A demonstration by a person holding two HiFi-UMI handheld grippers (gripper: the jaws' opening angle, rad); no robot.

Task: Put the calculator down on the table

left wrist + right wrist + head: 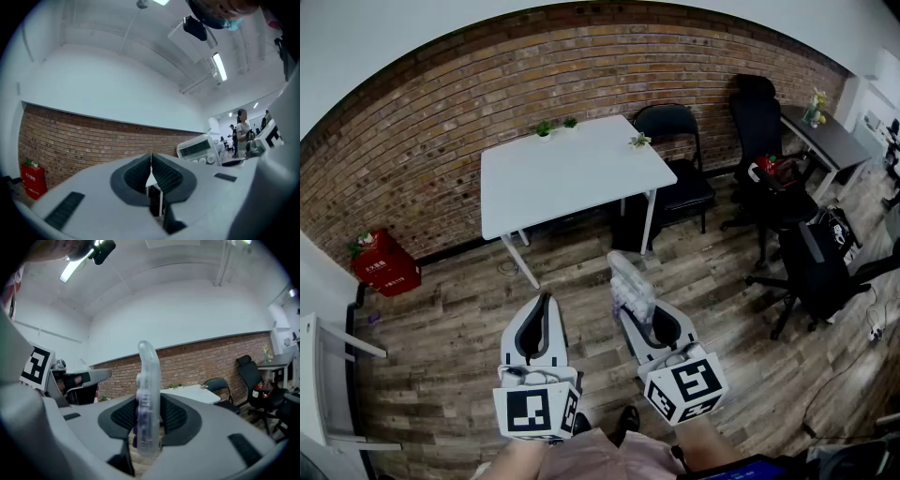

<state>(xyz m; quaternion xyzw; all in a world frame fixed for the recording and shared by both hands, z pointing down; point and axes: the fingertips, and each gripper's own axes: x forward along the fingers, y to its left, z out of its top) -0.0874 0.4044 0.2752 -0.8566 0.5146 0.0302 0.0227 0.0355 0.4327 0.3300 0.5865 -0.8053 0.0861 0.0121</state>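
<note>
The calculator [147, 394] looks like a light, stiff thing in a clear, smooth plastic shell. It will probably not bend under the pads but could slide or pivot if they slacken, so the flat faces near its lower end seem the right place to hold. That is where the right gripper [147, 417] has it. Its fingers [174, 416] are about half closed and press on either face. The calculator stands edge-on between them, most of its length reaching up and forward past their tips. The left gripper [151, 174] has its fingers [165, 176] fully together with nothing between them, and the calculator shows off to their right. The table [572, 178] lies well ahead of both sets of fingertips, with open floor between.
</note>
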